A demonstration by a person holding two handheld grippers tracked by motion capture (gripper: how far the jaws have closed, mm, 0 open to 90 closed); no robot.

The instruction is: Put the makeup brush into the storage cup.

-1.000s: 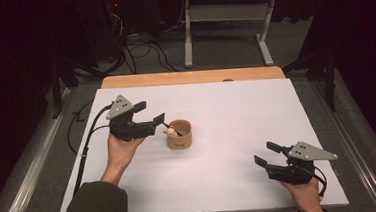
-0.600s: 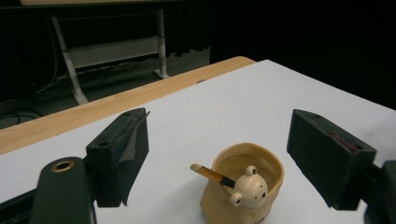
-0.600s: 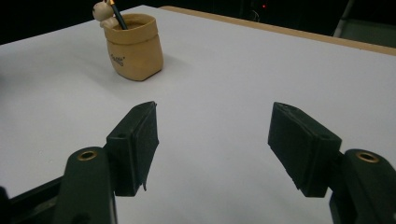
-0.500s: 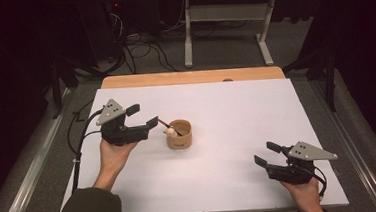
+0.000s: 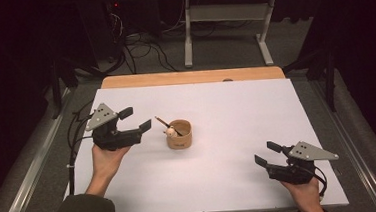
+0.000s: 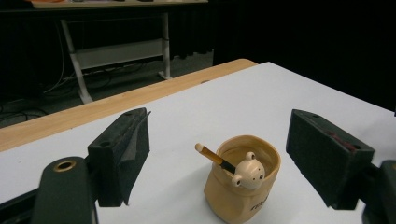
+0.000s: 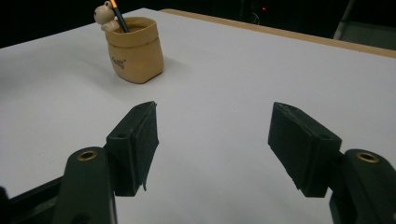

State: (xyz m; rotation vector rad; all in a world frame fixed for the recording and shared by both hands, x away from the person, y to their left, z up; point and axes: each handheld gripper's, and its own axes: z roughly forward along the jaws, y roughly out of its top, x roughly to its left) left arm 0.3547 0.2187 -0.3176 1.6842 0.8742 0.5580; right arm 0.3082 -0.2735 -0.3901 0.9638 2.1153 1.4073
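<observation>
Fingers of the left gripper (image 5: 136, 118) stand wide apart with nothing between them, hovering over the left part of the white counter (image 5: 231, 183). Just right of them, near the counter's middle, sits a small tan pen cup (image 5: 179, 134); a pencil (image 5: 169, 128) with a bear-head topper leans inside it toward the left. Far right, near the front edge, the right gripper (image 5: 266, 153) also has its fingers spread and empty.
</observation>
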